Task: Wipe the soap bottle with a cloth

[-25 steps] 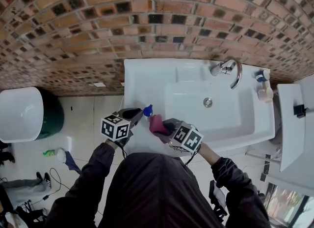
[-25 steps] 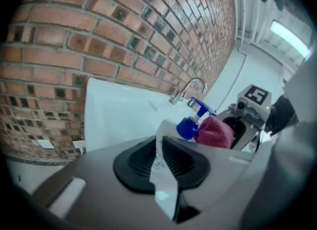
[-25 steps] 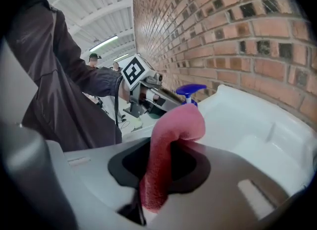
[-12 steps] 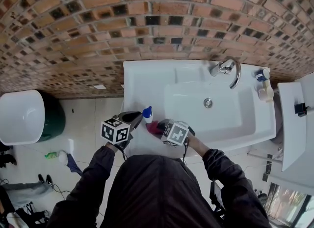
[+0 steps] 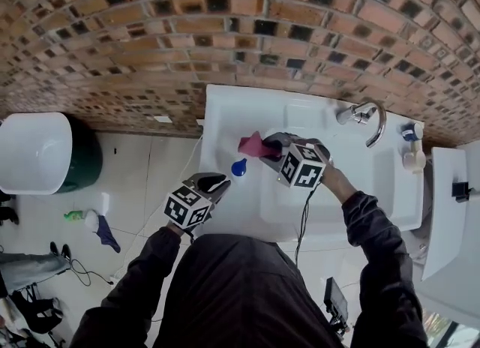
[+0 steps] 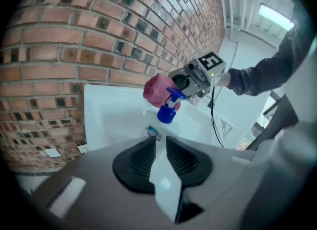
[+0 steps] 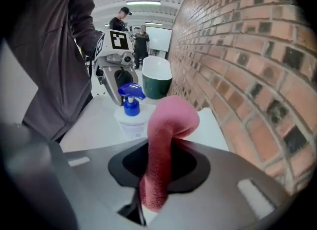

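The soap bottle [image 5: 238, 167], clear with a blue pump, stands on the sink's left ledge [image 5: 217, 125]. My left gripper [image 5: 216, 182] sits just in front of it, tips short of the bottle [image 6: 159, 125]. Its jaws have just been opening; a narrow gap shows and nothing is between them. My right gripper [image 5: 268, 145] is shut on a pink cloth [image 5: 251, 144], held behind the bottle on the wall side. In the right gripper view the cloth [image 7: 168, 125] rises from the jaws, with the bottle [image 7: 131, 117] and the left gripper [image 7: 116, 70] beyond it.
The white sink basin [image 5: 352, 189] has a chrome faucet [image 5: 364, 118] at its back right and small bottles [image 5: 410, 148] on the right ledge. A white-lidded green bin [image 5: 45, 151] stands on the floor left. A brick wall runs behind. People stand far off.
My right gripper has carried the cloth from the near side of the bottle round to its wall side. My left gripper has drawn slightly back from the bottle.
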`<state>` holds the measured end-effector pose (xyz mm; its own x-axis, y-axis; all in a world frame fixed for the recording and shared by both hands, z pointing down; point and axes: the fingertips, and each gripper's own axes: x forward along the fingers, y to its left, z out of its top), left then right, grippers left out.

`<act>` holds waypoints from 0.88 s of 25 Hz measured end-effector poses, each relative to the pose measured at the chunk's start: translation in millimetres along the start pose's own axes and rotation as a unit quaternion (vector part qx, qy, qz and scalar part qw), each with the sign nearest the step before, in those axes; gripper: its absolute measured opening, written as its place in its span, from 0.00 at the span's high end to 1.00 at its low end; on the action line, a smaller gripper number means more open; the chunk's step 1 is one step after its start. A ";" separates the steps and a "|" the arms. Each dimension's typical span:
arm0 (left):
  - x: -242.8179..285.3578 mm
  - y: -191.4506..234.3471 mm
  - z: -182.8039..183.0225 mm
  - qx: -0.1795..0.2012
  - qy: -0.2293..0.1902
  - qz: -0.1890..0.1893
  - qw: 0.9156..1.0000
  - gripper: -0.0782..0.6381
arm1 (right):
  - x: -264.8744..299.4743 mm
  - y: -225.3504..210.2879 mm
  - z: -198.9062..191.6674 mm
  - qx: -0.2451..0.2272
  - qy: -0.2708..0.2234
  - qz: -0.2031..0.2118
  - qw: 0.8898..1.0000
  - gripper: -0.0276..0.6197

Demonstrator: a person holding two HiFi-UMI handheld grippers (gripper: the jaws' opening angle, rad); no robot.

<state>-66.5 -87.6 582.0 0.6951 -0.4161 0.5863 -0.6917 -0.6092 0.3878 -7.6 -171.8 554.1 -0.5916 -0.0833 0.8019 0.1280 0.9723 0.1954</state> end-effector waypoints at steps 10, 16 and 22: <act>9.3 -2.8 -8.0 -0.025 0.003 -0.001 1.000 0.79 | 75.9 24.0 -9.0 -0.181 0.086 0.099 0.975 0.83; 8.7 2.5 -11.1 -0.032 0.006 0.001 0.999 0.79 | 99.3 31.4 -21.0 -0.167 0.099 0.107 0.975 0.83; 1.9 3.7 -6.6 -0.024 -0.004 0.003 1.000 0.79 | 75.0 16.2 -9.3 -0.045 0.051 0.051 0.996 0.83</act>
<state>-69.0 -86.1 589.2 0.6924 -0.4252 0.5829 -0.7044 -0.5733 0.4185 -42.5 -164.4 622.6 -0.4885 -0.0118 0.8725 0.2574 0.9535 0.1570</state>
